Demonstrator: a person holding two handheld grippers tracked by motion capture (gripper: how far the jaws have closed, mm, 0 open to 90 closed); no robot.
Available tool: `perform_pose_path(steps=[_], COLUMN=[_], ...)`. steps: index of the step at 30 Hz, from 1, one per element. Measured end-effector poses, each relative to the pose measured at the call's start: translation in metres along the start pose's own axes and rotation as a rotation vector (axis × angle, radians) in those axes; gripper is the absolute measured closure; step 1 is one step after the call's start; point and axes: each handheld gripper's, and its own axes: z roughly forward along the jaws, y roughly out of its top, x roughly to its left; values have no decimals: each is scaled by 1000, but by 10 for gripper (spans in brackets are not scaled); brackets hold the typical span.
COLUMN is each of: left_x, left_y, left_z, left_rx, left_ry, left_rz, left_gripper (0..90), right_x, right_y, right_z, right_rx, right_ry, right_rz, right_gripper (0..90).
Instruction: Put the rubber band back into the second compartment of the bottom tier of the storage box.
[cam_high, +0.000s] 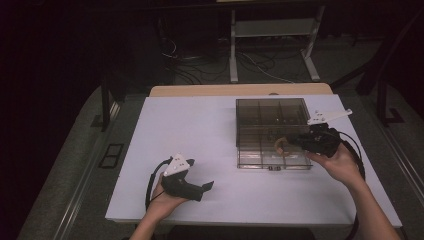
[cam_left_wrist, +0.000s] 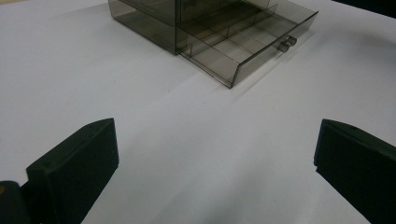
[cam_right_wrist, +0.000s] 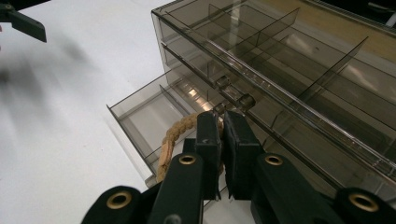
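The right claw (cam_right_wrist: 219, 140) is seen nearest in the right gripper view, its jaws clenched on a length of tan braided rope (cam_right_wrist: 173, 135). The rope is held over the near right part of the smoky clear plastic drawer organiser (cam_high: 245, 107), above its pulled-out lower drawer (cam_right_wrist: 140, 112); in the high view a curved loop of rope (cam_high: 280, 145) is seen hanging left of the claw. The rope is judged light, soft and limp: it will sag and swing, and only the pinched spot is controlled. Its rough braid is judged unlikely to slip. A hold near one end or mid-loop is judged best, so that the free part can be lowered into a compartment first. The organiser is judged light, rigid, smooth and apt to slide on the white table (cam_high: 190, 130). The left claw (cam_high: 202, 189) is held released over the near left table, nothing between its jaws.
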Motion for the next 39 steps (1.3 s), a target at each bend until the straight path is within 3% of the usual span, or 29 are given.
perform_pose_path(steps=[39], left_x=[0], left_y=[0], left_z=[0], left_rx=[1], left_ry=[-2], left_rz=[0], left_gripper=[0], right_x=[0], right_y=[-8], right_z=[39], right_rx=[67], right_ry=[12], right_rz=[-2], right_gripper=[838])
